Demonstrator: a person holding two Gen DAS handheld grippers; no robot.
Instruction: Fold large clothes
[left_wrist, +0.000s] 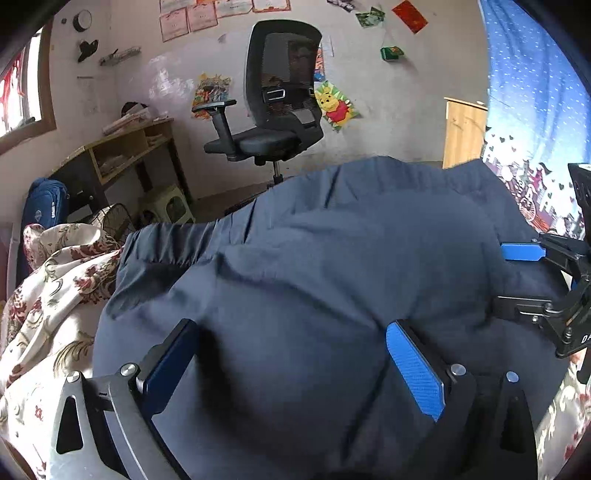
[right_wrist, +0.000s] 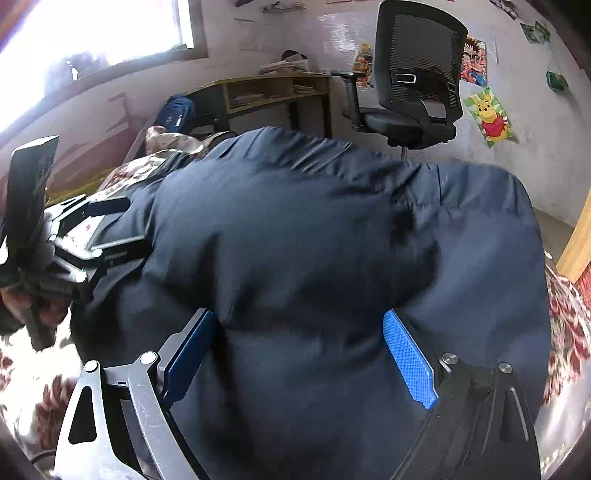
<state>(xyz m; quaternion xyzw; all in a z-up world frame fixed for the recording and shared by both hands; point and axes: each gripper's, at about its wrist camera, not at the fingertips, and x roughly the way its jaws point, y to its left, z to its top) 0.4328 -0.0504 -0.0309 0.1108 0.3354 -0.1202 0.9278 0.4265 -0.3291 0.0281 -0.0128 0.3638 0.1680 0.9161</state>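
A large dark navy garment (left_wrist: 332, 240) with an elastic waistband (left_wrist: 177, 236) lies in a rumpled heap on a floral bedsheet (left_wrist: 48, 295). My left gripper (left_wrist: 293, 354) hovers over its near part with jaws wide apart; cloth lies beneath and between the blue pads (left_wrist: 413, 369), which do not pinch it. In the right wrist view the same garment (right_wrist: 314, 221) fills the middle, and my right gripper (right_wrist: 299, 347) stands open over it too. Each gripper shows in the other's view: the right gripper (left_wrist: 517, 280) at the garment's right edge, the left gripper (right_wrist: 118, 223) at its left edge, both open.
Beyond the bed stand a black office chair (left_wrist: 277, 99), a wooden desk with shelves (left_wrist: 122, 147), a blue bag (left_wrist: 44, 203) and a green stool (left_wrist: 170, 206). A blue patterned curtain (left_wrist: 535, 110) and a wooden cabinet (left_wrist: 463, 133) are at the right.
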